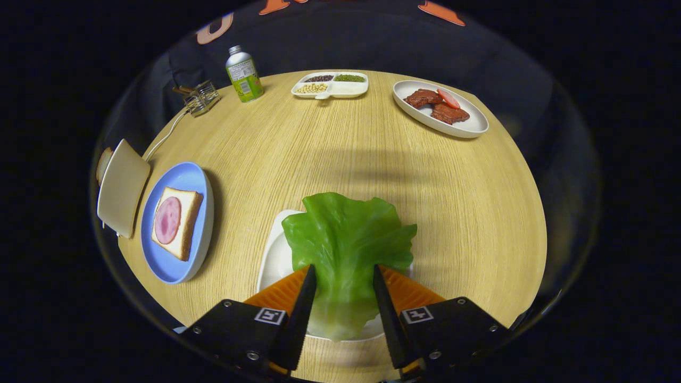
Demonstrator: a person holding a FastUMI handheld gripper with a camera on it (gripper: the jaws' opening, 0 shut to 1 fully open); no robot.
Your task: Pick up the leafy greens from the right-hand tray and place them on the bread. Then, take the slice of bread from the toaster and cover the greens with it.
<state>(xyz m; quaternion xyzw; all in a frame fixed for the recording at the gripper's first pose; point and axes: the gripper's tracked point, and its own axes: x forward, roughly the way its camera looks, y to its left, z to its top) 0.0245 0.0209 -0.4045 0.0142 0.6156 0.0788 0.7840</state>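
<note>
A green lettuce leaf lies over the white tray just ahead of me, its stalk end running back between my fingers. My gripper is closed in on the leaf, with both fingers pressing its sides. To the left sits a blue plate with a slice of bread topped by a round of ham. Left of the plate stands a cream toaster, and the edge of a bread slice shows at its far side.
On the round wooden table, at the far side, stand a green bottle, a glass holder with a cord, a divided white dish of grains, and an oval plate with meat slices.
</note>
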